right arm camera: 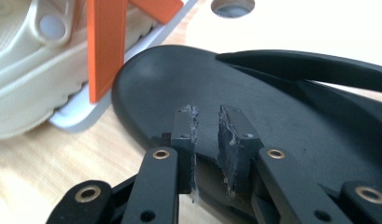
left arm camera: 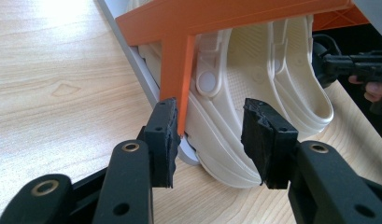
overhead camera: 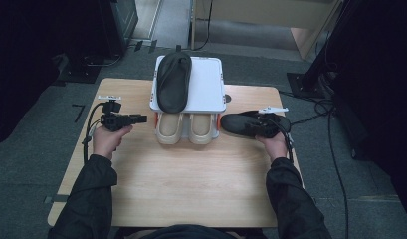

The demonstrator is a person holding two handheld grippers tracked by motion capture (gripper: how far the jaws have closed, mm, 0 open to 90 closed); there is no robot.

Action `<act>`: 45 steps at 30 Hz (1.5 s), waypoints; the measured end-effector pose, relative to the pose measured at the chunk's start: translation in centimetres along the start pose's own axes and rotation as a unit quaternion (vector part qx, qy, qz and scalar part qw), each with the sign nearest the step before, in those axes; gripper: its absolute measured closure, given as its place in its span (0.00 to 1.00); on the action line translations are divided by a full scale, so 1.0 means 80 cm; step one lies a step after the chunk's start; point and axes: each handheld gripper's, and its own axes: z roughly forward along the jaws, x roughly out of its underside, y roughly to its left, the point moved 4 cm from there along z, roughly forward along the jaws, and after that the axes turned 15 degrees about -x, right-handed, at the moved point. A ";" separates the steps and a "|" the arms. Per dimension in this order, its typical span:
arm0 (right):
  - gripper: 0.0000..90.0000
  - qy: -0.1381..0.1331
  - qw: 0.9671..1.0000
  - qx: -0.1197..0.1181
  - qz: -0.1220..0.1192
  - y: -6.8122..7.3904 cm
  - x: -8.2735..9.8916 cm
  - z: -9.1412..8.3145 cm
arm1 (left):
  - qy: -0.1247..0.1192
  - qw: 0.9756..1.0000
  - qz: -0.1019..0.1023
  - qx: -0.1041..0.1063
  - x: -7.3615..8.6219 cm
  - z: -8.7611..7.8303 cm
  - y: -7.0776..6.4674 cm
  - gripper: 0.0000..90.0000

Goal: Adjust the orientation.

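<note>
A black sandal (overhead camera: 241, 124) lies level at the right of a small shoe rack (overhead camera: 208, 82), its toe towards the rack. My right gripper (overhead camera: 264, 128) is shut on its edge; in the right gripper view the pads (right arm camera: 228, 140) pinch the sole's rim (right arm camera: 272, 102). A second black sandal (overhead camera: 173, 82) lies on the rack's white top. Two beige clogs (overhead camera: 169, 128) sit on the lower shelf, toes forward. My left gripper (overhead camera: 143, 118) hovers open just left of the rack. Its jaws (left arm camera: 209, 126) frame the orange leg (left arm camera: 177, 70) and the nearest clog (left arm camera: 226, 140) without touching them.
The rack stands at the far middle of a wooden table (overhead camera: 191, 179). A round hole (overhead camera: 227, 98) is in the tabletop by the rack's right side. Cables trail on the grey floor to the right (overhead camera: 335, 149). Dark equipment stands on both sides.
</note>
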 end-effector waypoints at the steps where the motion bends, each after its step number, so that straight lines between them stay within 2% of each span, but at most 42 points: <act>1: 0.85 0.001 1.000 -0.001 -0.001 0.000 0.002 -0.002 | 0.000 1.000 -0.001 0.000 0.000 0.000 0.000 0.62; 8: 0.83 0.001 1.000 -0.003 -0.005 0.007 0.018 -0.018 | -0.003 1.000 -0.005 0.000 -0.001 -0.001 0.002 0.62; 10: 0.78 -0.007 1.000 -0.005 0.002 0.010 0.018 -0.021 | -0.005 1.000 -0.007 0.001 -0.001 -0.001 0.002 0.62; 13: 0.73 -0.024 1.000 0.009 0.001 0.010 0.016 -0.028 | -0.004 1.000 -0.007 0.001 0.000 0.000 0.003 0.62; 18: 0.67 -0.056 0.998 0.033 0.021 0.001 0.013 -0.046 | -0.002 1.000 -0.008 0.001 0.000 0.001 0.004 0.62; 21: 0.63 -0.065 0.996 0.045 0.027 -0.003 0.013 -0.054 | -0.002 1.000 -0.009 0.002 0.000 0.001 0.004 0.62; 27: 0.59 -0.064 0.995 0.072 0.033 -0.012 0.018 -0.064 | -0.001 1.000 -0.009 0.002 0.000 0.002 0.004 0.62; 31: 0.54 -0.056 0.993 0.088 0.060 -0.021 0.024 -0.066 | -0.002 1.000 -0.009 0.002 0.000 0.002 0.005 0.62; 35: 0.49 -0.058 0.992 0.084 0.070 -0.024 0.028 -0.064 | 0.000 1.000 -0.011 0.001 0.001 0.002 0.006 0.62; 39: 0.51 -0.070 0.991 0.070 0.090 -0.026 0.029 -0.055 | 0.001 1.000 -0.009 0.001 0.001 0.002 0.005 0.62; 40: 0.53 -0.074 0.991 0.062 0.092 -0.026 0.029 -0.053 | 0.001 1.000 -0.009 0.001 0.001 0.002 0.005 0.62; 45: 0.49 -0.079 0.991 0.059 0.089 -0.027 0.027 -0.049 | 0.004 1.000 -0.005 -0.001 0.002 0.003 0.005 0.62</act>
